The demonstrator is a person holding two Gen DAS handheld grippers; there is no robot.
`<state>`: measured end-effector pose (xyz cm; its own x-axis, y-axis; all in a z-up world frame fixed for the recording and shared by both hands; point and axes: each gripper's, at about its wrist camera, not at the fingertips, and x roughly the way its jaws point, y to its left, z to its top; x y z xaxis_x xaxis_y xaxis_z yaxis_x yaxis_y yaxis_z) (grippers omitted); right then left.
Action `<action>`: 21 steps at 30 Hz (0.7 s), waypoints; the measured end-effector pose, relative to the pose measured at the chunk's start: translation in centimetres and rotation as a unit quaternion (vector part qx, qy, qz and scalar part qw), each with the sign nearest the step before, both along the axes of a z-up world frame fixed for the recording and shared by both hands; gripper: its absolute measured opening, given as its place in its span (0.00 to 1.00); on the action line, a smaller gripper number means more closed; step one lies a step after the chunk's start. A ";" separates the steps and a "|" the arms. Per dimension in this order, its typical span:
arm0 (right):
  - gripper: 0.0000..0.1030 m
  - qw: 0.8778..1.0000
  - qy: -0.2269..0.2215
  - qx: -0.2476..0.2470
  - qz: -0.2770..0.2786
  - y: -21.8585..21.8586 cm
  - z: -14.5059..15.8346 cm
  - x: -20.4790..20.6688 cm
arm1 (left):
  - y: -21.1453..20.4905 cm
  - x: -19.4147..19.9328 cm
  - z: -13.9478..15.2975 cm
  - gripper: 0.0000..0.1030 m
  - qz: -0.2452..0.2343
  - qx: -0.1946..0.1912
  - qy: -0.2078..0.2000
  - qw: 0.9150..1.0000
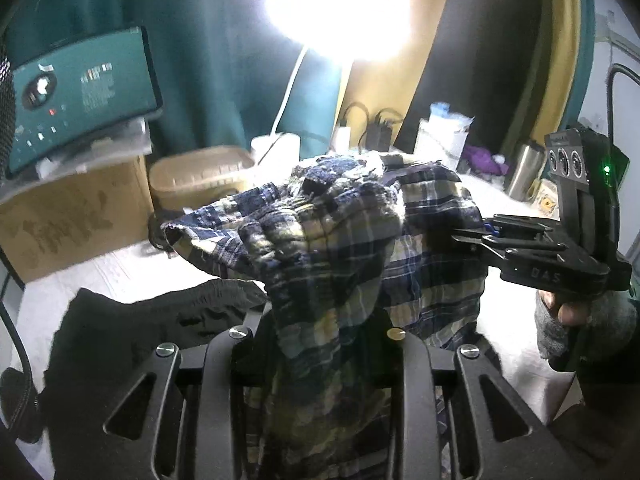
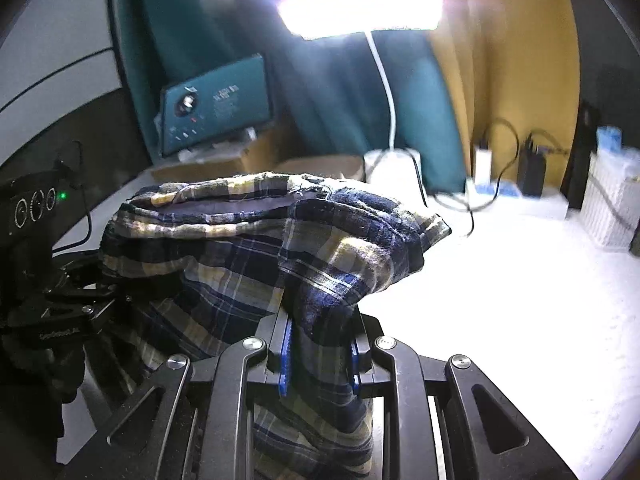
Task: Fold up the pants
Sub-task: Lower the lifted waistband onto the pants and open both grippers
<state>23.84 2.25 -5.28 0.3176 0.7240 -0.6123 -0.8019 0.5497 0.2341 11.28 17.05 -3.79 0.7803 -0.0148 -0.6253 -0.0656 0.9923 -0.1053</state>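
Blue, navy and cream plaid pants point(image 1: 320, 232) hang bunched between both grippers above the white table. In the left wrist view my left gripper point(image 1: 320, 332) is shut on the cloth, which covers its fingertips. My right gripper point(image 1: 470, 236) comes in from the right, held by a gloved hand point(image 1: 568, 316), and bites the far side of the same pants. In the right wrist view the pants point(image 2: 256, 240) pile up ahead, pinched between the blue pads point(image 2: 285, 360) of my right gripper point(image 2: 320, 356). The left gripper point(image 2: 104, 284) holds their left side.
A black garment point(image 1: 132, 320) lies on the table under the left gripper. Behind stand a tan basket point(image 1: 200, 176), a cardboard box point(image 1: 72, 220) with a teal box point(image 1: 80, 92) on it, a steel bottle point(image 1: 524, 172), a white basket point(image 2: 612, 208), chargers with cables point(image 2: 532, 176) and a bright lamp.
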 end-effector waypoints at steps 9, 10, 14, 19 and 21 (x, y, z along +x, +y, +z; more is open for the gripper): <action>0.21 0.998 0.046 -0.042 -0.005 2.4 -5.0 4.2 | 2.2 3.7 -4.2 0.28 0.025 -0.019 0.059 0.998; 0.21 0.998 0.050 -0.048 -0.003 2.7 -5.5 4.5 | 2.3 4.0 -4.6 0.28 0.027 -0.018 0.065 0.997; 0.21 0.995 0.059 -0.075 -0.006 3.8 -7.0 5.7 | 3.1 4.4 -5.7 0.30 0.038 -0.025 0.085 0.995; 0.40 0.993 0.074 -0.086 -0.023 3.6 -7.9 6.9 | 3.8 4.1 -5.9 0.33 0.049 -0.045 0.090 0.994; 0.49 0.993 0.070 -0.089 -0.032 3.2 -7.8 7.0 | 3.8 3.9 -5.8 0.33 0.052 -0.044 0.090 0.994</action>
